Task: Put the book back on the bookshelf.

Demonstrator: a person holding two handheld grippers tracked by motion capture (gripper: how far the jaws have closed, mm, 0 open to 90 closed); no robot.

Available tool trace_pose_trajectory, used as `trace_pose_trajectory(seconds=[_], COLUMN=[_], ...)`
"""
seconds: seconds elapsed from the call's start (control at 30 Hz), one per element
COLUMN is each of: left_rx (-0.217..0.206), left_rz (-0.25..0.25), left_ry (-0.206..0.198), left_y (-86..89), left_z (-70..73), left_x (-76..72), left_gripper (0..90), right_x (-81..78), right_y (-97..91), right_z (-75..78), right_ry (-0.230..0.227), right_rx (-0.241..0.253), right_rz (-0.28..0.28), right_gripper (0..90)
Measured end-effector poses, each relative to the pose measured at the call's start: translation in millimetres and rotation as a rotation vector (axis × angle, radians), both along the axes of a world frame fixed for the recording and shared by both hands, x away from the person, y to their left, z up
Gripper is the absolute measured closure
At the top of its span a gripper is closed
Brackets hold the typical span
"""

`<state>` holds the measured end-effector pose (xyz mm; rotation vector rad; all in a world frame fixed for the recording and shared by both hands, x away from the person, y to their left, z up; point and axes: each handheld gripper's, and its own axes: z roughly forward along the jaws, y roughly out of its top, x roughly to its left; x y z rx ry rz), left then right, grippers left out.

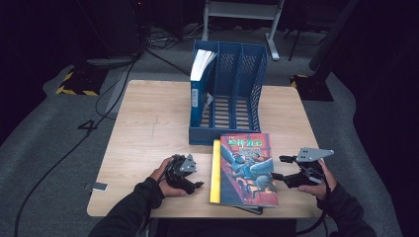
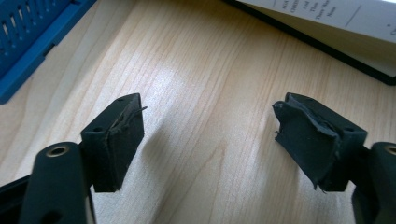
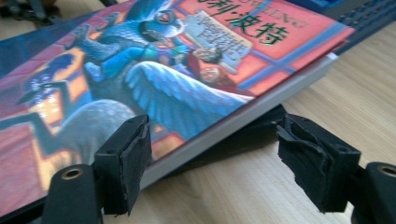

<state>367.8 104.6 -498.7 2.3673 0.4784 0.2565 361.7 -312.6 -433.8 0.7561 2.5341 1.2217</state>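
Dark grey carpet and black cables surround a light wooden table (image 1: 148, 128), which carries all the items in use. At 12 o'clock on the table stands a blue perforated plastic file rack (image 1: 247, 79) with three slots. The slot at its 9 o'clock side holds an upright blue-spined book with white pages (image 1: 200, 79); the two other slots are bare.

Just in front of the rack, toward 6 o'clock, lies a thick paperback book with a red, blue and orange illustrated cover and a yellow spine (image 1: 247, 170). It lies cover up, spine toward 9 o'clock, its far edge close to the rack base. In the right gripper view this paperback (image 3: 154, 70) rests on a flat black object (image 3: 243, 133) that lifts its edge clear of the wood.

The left gripper (image 1: 190, 183) sits at 9 o'clock of the paperback, near the spine, apart from it. In the left gripper view its jaws stand wide apart over bare wood, with nothing between the pads (image 2: 119, 144); a corner of the blue rack (image 2: 32, 42) is at 10 o'clock and a white page edge (image 2: 345, 23) at 1 o'clock.

The right gripper (image 1: 279, 168) sits at 3 o'clock of the paperback. Its jaws are spread, and the pads (image 3: 130, 163) are level with the book's edge without pressing on it.
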Motion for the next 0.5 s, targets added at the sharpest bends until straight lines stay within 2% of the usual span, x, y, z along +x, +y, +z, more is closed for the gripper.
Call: trace_pose_trajectory(seconds=[0.07,0.1,0.23,0.3,0.37,0.43,0.5], left_rx=[-0.013,-0.020,-0.040,-0.050,-0.050,-0.048,-0.044], left_rz=[0.007,0.010,0.018,0.019,0.015,0.011,0.006], left_ry=[0.012,0.015,0.035,0.049,0.050,0.051,0.050], left_y=[1.0,1.3,1.3,1.0,0.7,0.5,0.5], left_z=[-1.5,-2.3,-4.4,-5.2,-5.2,-5.1,-5.0], left_x=[1.8,2.0,3.7,5.0,5.6,6.2,6.8], left_gripper=[20.2,19.1,17.4,17.0,16.4,16.3,16.2], right_x=[-0.4,-0.7,4.6,12.0,19.2,24.2,27.3], right_y=[2.3,5.1,9.1,8.1,7.7,7.8,8.5], right_z=[-0.6,-1.8,-5.8,-9.8,-13.3,-14.5,-14.6], right_ry=[0.008,0.026,0.120,0.193,0.246,0.284,0.303], right_rx=[-0.007,-0.017,-0.002,0.011,0.020,0.019,0.017], right_rz=[0.008,0.015,0.021,0.019,0.020,0.037,0.056], right_gripper=[25.3,25.0,20.4,17.2,15.0,15.2,16.2])
